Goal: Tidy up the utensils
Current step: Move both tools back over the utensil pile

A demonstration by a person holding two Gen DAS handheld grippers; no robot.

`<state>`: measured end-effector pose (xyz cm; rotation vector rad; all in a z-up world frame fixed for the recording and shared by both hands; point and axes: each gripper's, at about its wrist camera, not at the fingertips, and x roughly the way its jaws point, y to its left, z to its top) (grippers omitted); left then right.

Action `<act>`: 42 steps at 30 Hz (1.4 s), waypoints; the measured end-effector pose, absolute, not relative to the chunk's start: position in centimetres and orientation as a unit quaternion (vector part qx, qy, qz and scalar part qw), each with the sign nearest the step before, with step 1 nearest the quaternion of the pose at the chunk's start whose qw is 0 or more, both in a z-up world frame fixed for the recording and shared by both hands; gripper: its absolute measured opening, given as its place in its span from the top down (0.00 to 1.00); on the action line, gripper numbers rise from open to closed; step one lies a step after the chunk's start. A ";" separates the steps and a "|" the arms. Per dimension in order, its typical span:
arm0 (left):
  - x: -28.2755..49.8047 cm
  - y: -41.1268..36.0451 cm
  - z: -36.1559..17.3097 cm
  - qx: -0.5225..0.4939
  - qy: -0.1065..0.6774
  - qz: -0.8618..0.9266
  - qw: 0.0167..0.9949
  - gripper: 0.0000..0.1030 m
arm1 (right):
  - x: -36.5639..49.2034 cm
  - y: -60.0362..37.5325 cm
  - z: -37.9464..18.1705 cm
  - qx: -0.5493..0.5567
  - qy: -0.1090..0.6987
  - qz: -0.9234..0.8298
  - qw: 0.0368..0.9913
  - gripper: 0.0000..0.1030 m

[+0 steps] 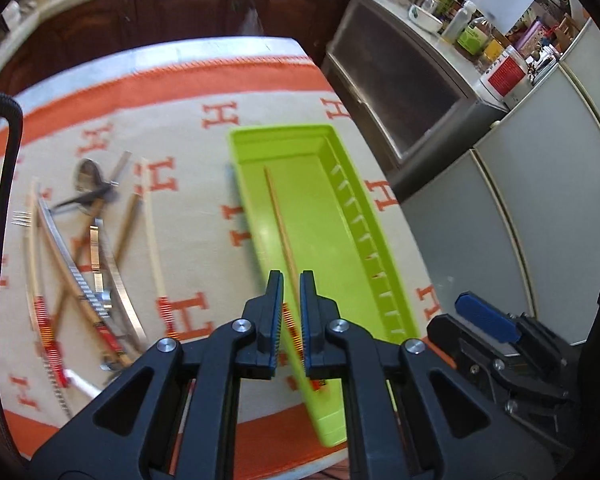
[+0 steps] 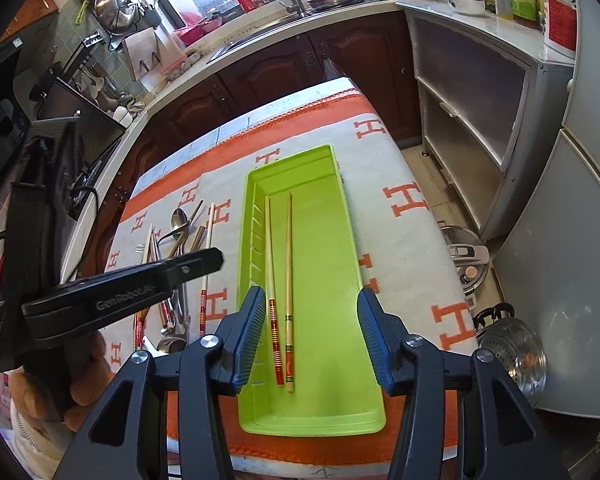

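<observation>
A long lime-green tray [image 2: 332,416] lies on the orange-and-white cloth; it also shows in the left wrist view [image 1: 284,136]. Two chopsticks [image 2: 270,276] [image 2: 288,280] lie side by side in its left half. My right gripper [image 2: 310,334] is open and empty above the tray's near end. My left gripper [image 1: 291,300] hovers above the tray's left wall, jaws a narrow gap apart, holding nothing; one chopstick [image 1: 278,216] shows beyond the gap. A pile of utensils [image 1: 88,248] (chopsticks, spoon, fork, metal pieces) lies left of the tray, also in the right wrist view [image 2: 176,248].
The table's right edge drops to the floor, where a pressure cooker [image 2: 466,260] and a steel pot lid [image 2: 514,360] sit. A grey cabinet [image 2: 472,92] stands right. A counter with sink [image 2: 284,12] is behind the table.
</observation>
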<state>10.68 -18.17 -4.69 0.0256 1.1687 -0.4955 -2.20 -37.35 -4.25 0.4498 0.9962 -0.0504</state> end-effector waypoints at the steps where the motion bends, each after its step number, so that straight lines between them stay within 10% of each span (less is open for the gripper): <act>1: 10.3 -17.3 -4.0 0.011 0.542 -0.232 0.808 0.95 | -2.2 -37.0 -4.2 0.210 0.474 -0.023 0.855 0.49; 27: 4.9 4.0 5.6 -0.018 0.447 -0.089 0.890 0.95 | 1.1 -19.2 7.3 0.050 0.429 0.092 0.897 0.36; 42: 8.0 12.2 -2.1 -0.091 0.507 -0.067 0.854 0.95 | 9.1 -6.0 3.6 0.040 0.494 0.188 0.848 0.40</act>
